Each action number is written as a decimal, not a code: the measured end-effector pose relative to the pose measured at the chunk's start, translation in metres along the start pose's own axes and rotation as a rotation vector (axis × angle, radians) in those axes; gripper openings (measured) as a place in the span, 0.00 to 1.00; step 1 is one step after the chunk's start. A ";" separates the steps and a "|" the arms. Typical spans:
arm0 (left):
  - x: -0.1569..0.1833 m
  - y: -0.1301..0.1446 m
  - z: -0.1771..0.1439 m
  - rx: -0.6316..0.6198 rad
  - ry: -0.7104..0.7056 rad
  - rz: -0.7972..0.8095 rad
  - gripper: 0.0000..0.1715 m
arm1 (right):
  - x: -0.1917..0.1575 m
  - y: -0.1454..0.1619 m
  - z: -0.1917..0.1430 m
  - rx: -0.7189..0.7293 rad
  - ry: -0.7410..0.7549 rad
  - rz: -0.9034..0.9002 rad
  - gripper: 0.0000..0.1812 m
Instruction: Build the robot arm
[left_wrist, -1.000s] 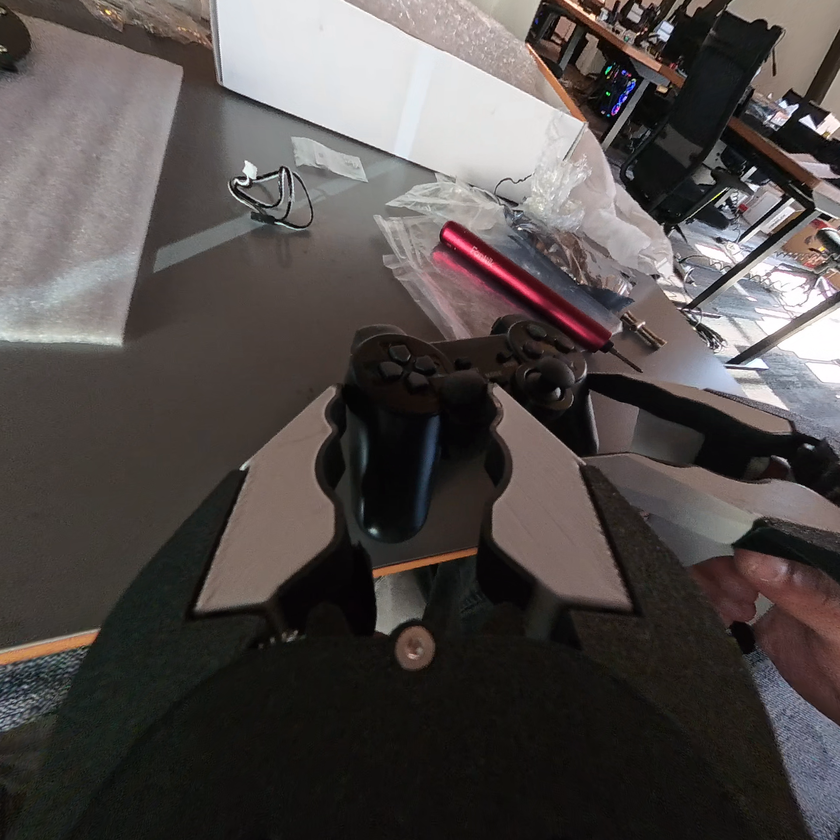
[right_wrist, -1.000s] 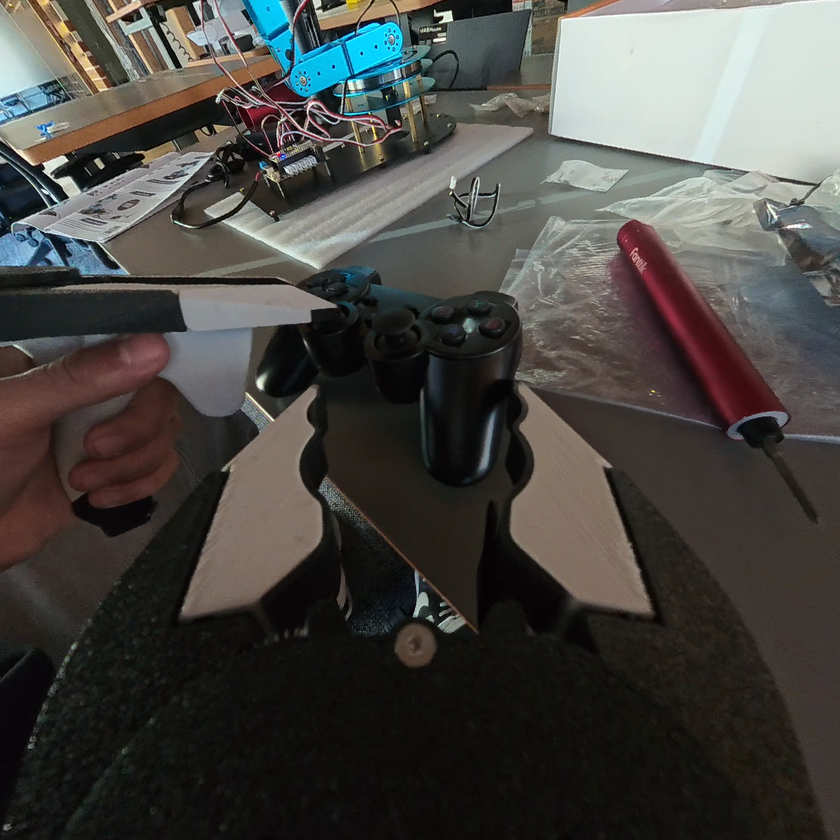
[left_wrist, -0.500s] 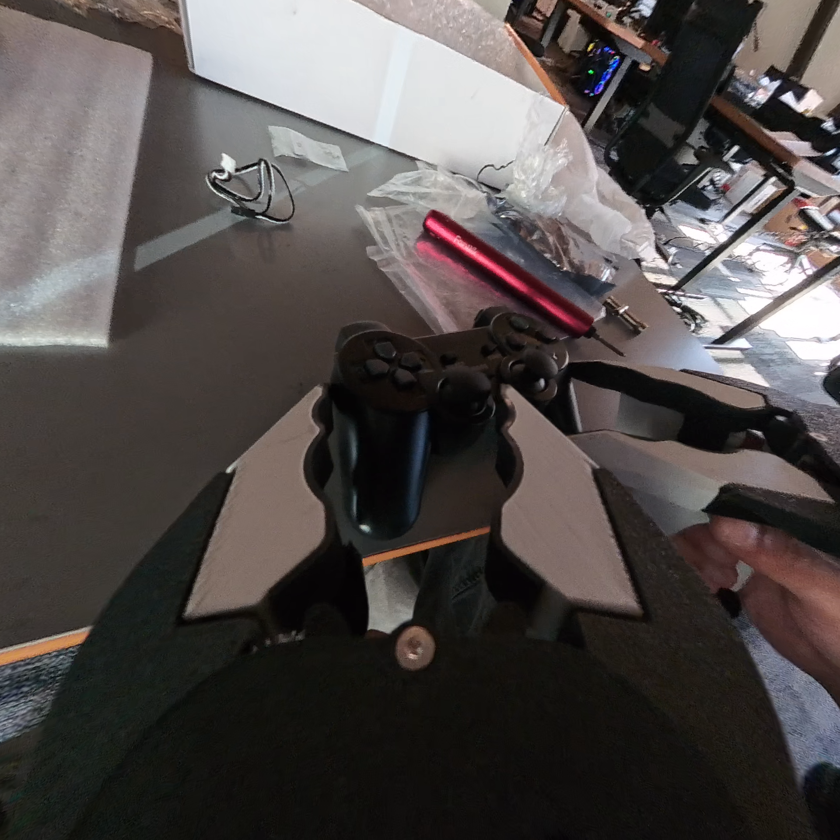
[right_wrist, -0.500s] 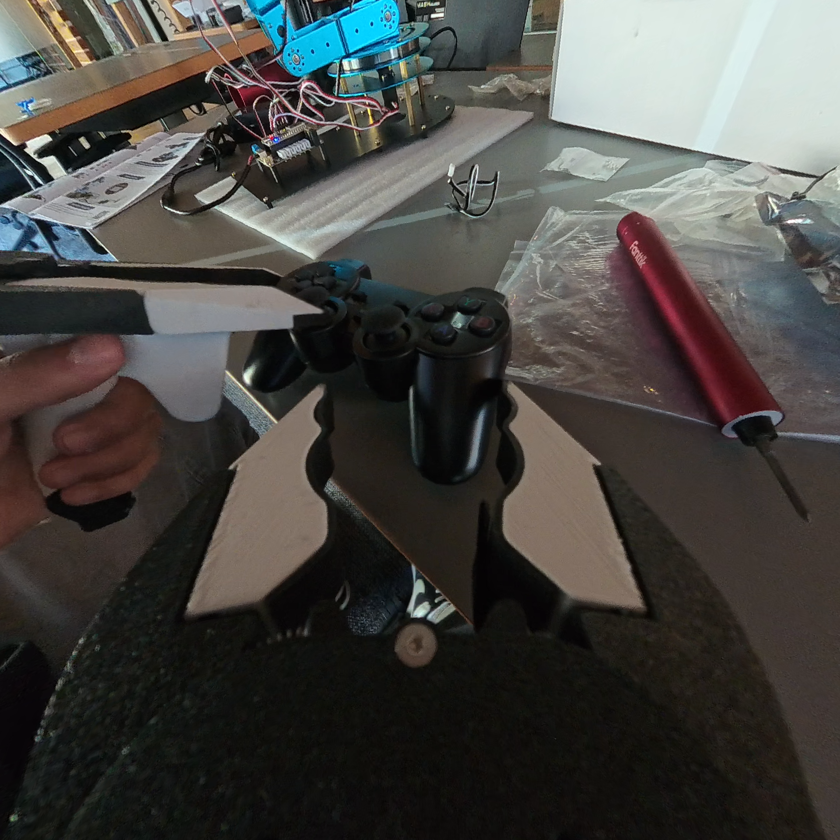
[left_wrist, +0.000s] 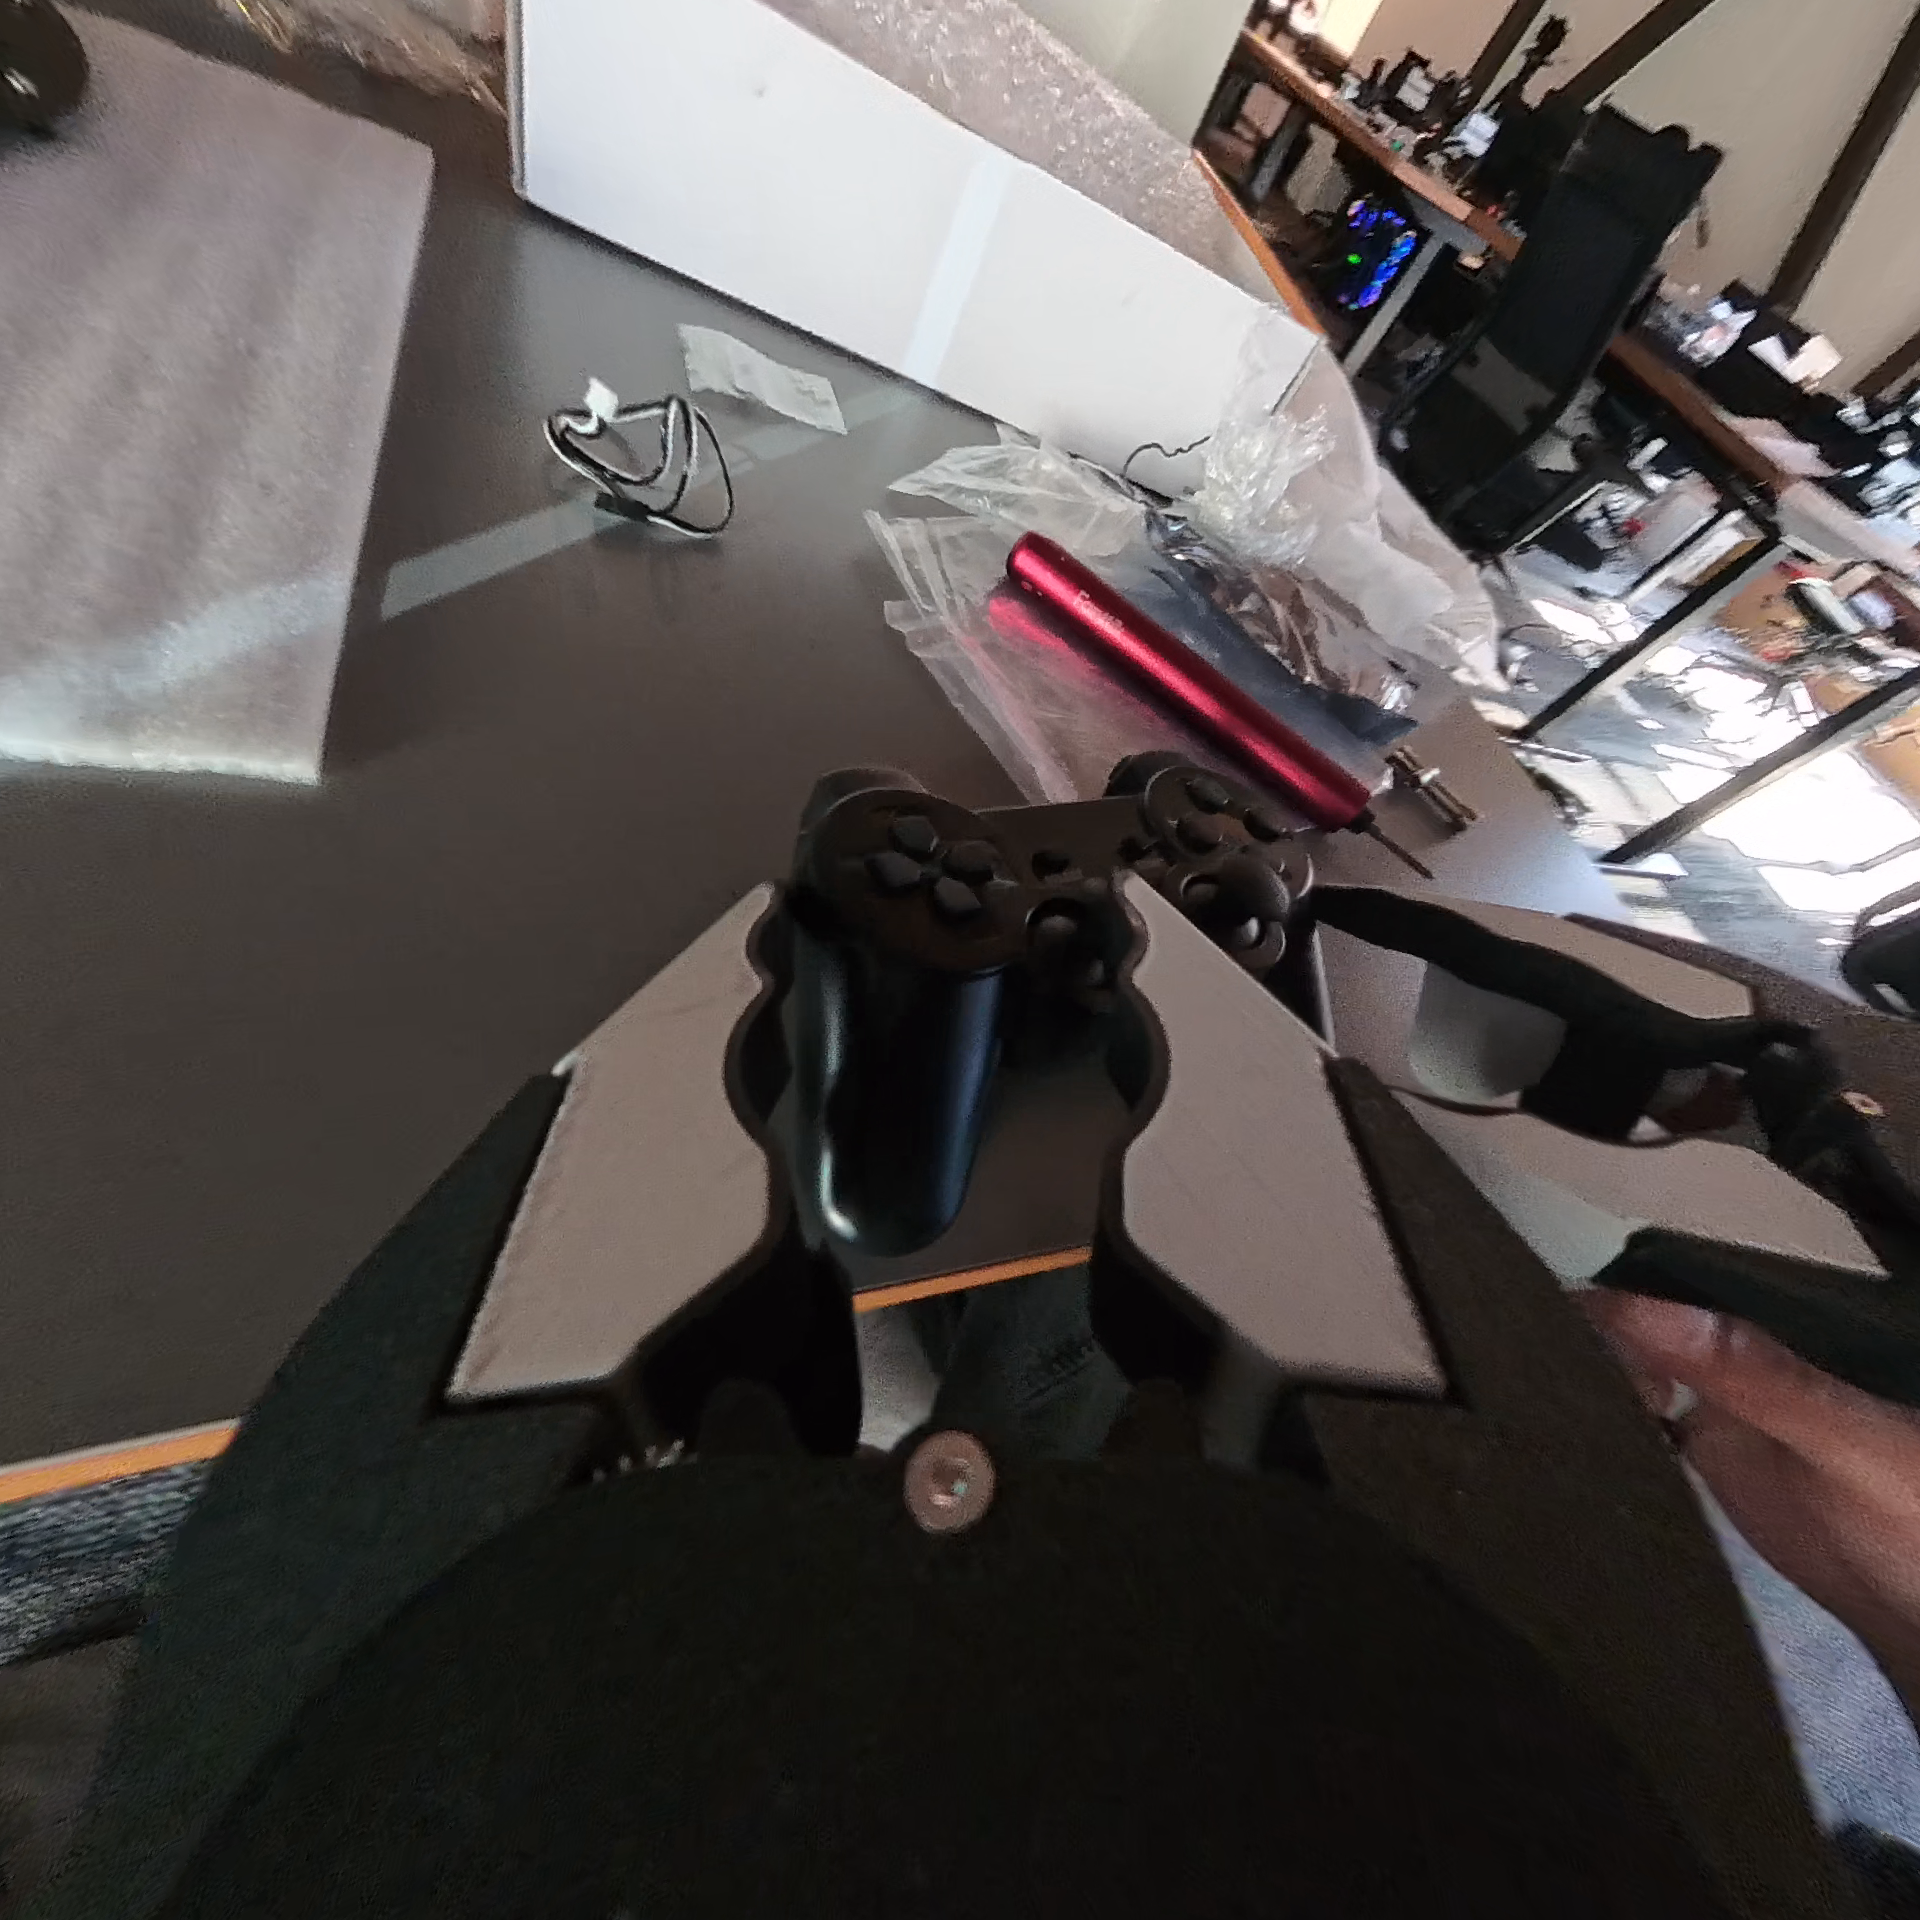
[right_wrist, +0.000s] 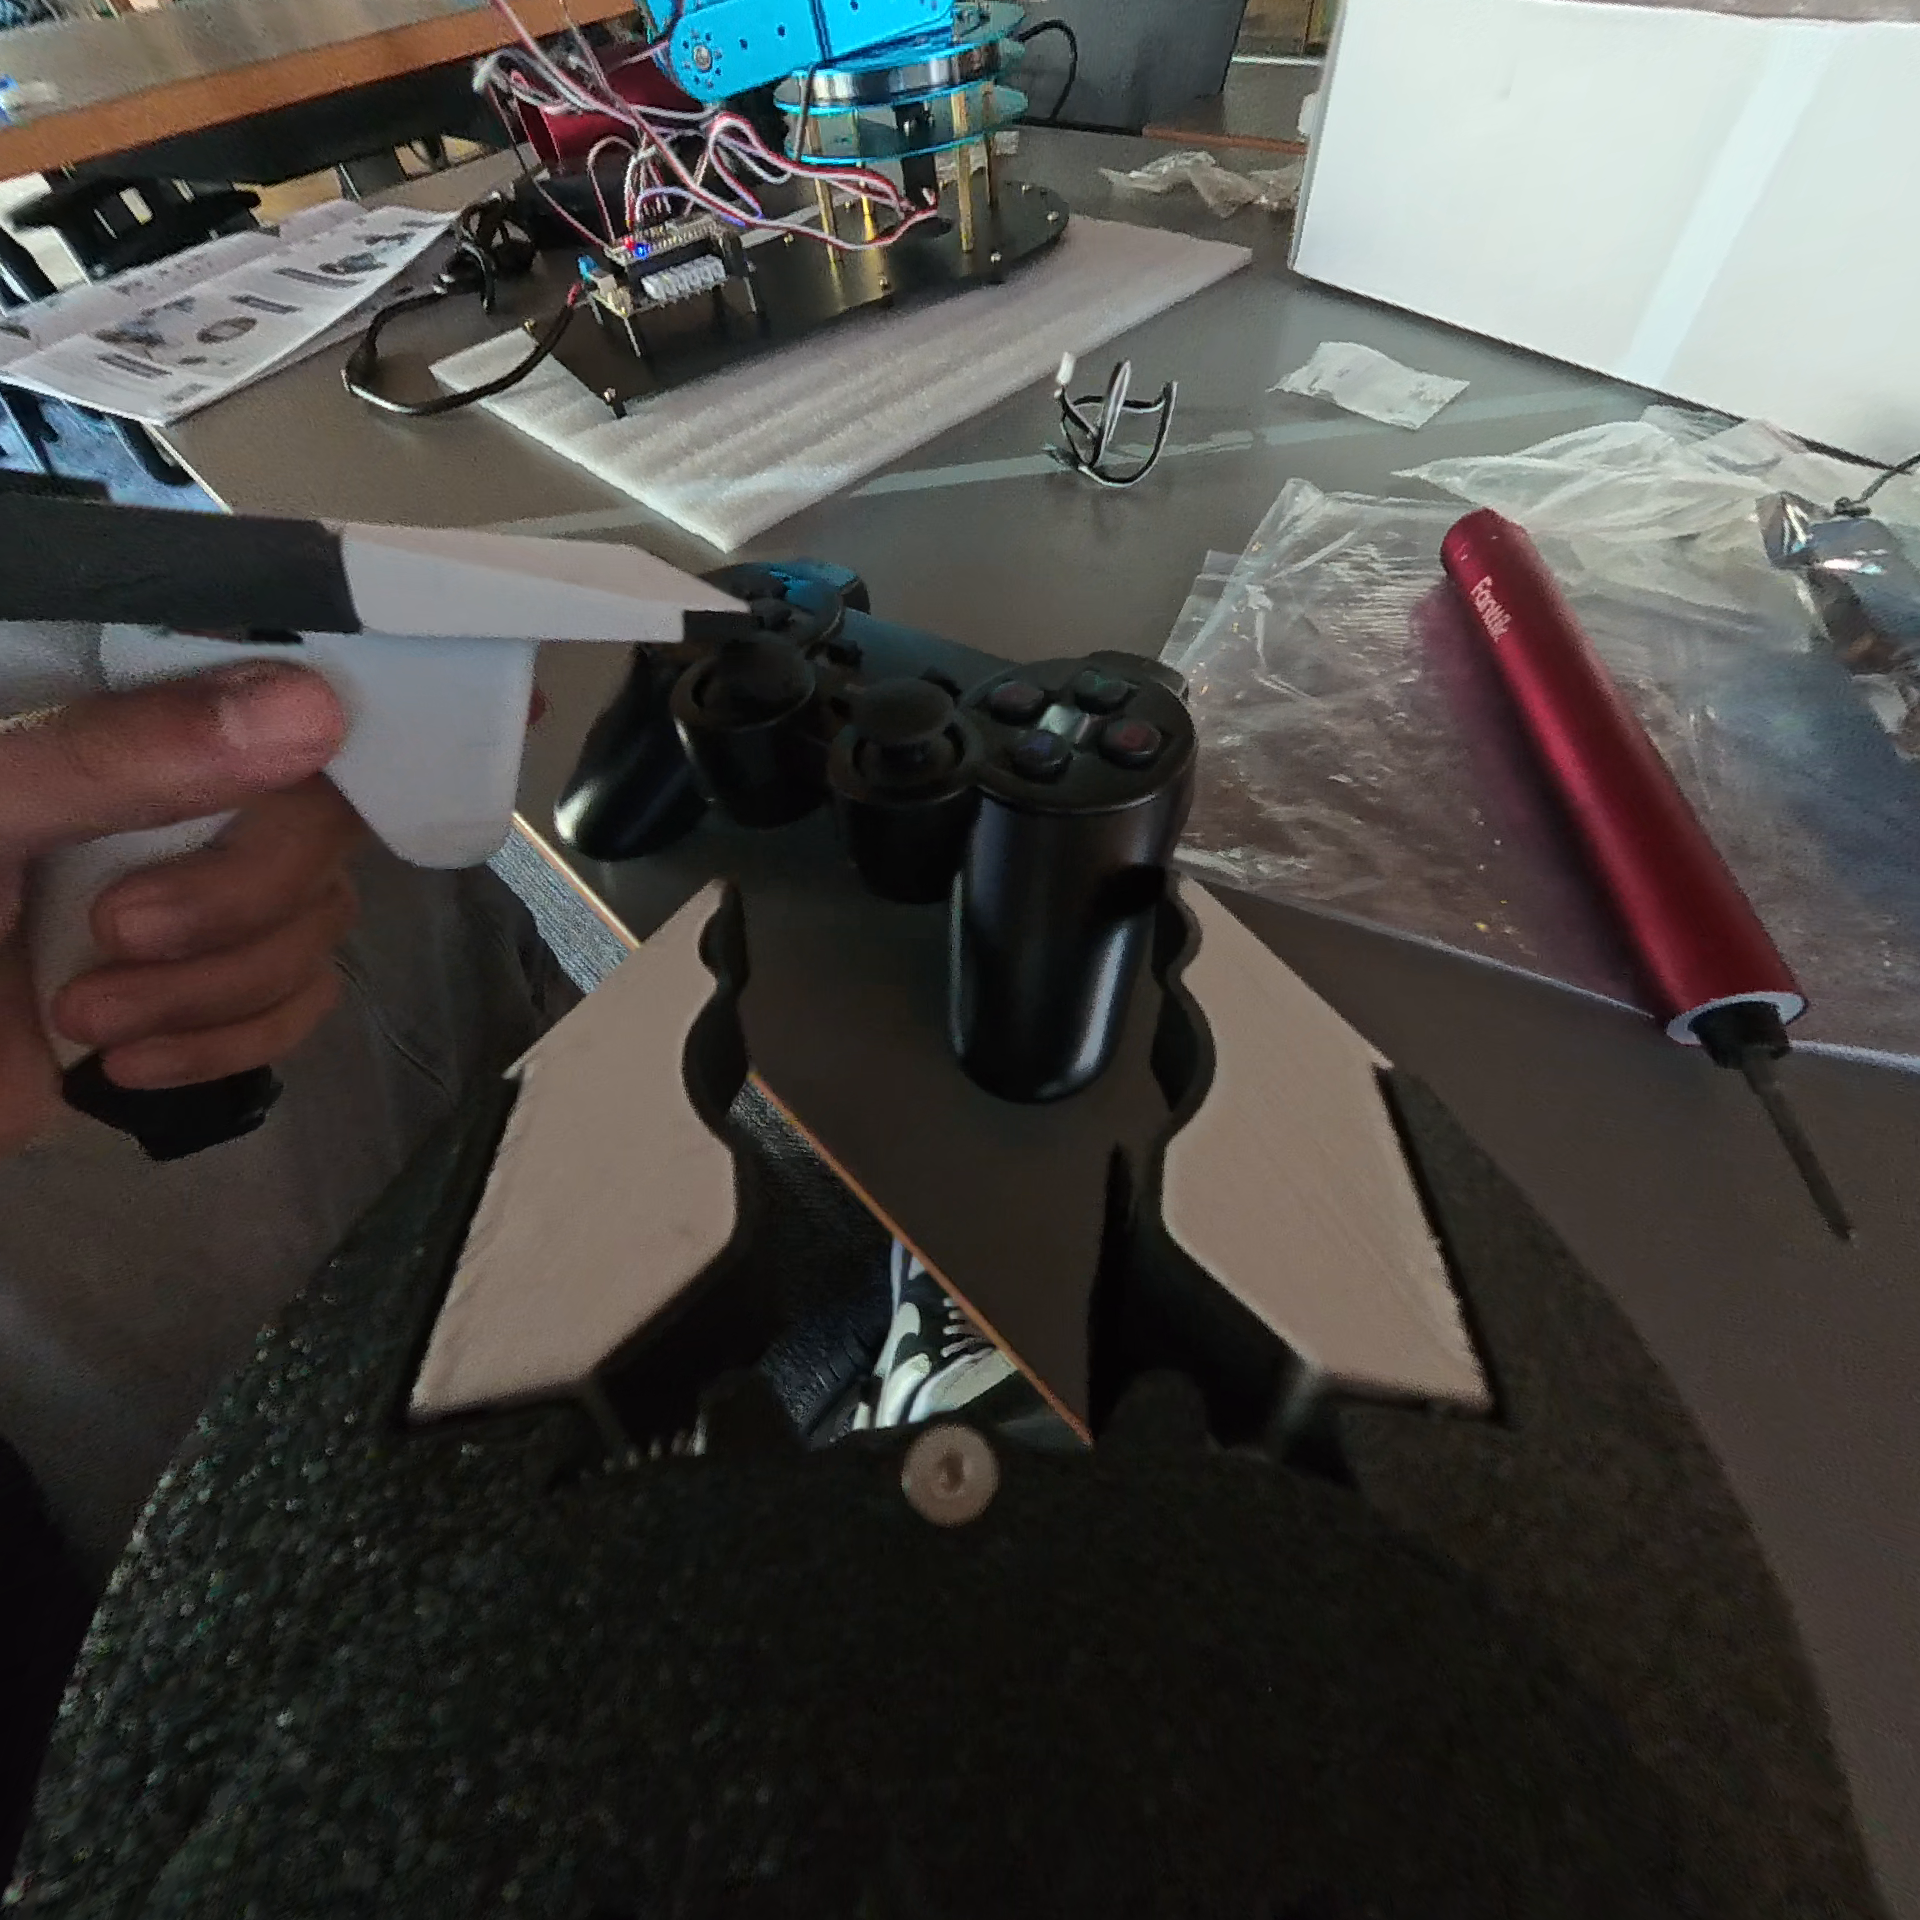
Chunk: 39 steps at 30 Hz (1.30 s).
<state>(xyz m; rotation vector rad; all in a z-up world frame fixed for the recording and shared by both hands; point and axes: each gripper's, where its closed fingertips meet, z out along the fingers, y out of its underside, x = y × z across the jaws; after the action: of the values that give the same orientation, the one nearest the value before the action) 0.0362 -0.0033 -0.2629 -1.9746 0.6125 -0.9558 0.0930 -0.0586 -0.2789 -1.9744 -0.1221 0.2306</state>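
Note:
A black game controller (left_wrist: 935, 883) lies near the table's front corner. My left gripper (left_wrist: 951, 888) is open, with the controller's left handle between its fingers against the left one. My right gripper (right_wrist: 954, 885) is open, with the right handle of the controller (right_wrist: 1070, 727) between its fingers against the right one. In the right wrist view the left gripper (right_wrist: 520, 592) comes in from the left, its fingertip over the d-pad, held by a hand (right_wrist: 156, 862). In the left wrist view the right gripper (left_wrist: 1507, 987) comes in from the right.
A red electric screwdriver (right_wrist: 1610, 779) lies on clear plastic bags (right_wrist: 1351, 727) right of the controller. A white box (left_wrist: 883, 208) stands behind. A white foam sheet (right_wrist: 831, 416) carries a blue robot kit (right_wrist: 831, 156). A small cable loop (left_wrist: 644, 468) lies mid-table. The table edge (left_wrist: 956, 1273) is just under the grippers. My right gripper's tips are some 10 cm from the red electric screwdriver (right_wrist: 1610, 779). My left wrist view (left_wrist: 1231, 711) looks at it from another angle.
Both views have shifted slightly. In the right wrist view the left gripper's fingertip has risen a little over the d-pad. Both grippers stay around the handles at the same width.

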 end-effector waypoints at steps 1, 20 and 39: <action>0.000 -0.001 0.000 0.006 -0.021 0.027 0.33 | -0.001 0.001 0.001 -0.008 0.012 -0.018 0.43; 0.002 0.019 -0.026 -0.025 0.110 0.106 0.38 | 0.012 -0.017 0.003 0.044 0.039 0.083 0.43; -0.007 0.031 -0.020 -0.031 0.012 0.187 0.22 | 0.017 -0.022 0.017 0.044 0.126 0.158 0.35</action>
<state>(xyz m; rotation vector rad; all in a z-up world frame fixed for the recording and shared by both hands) 0.0140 -0.0242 -0.2852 -1.9022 0.8074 -0.8480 0.1061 -0.0311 -0.2676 -1.9509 0.1200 0.2087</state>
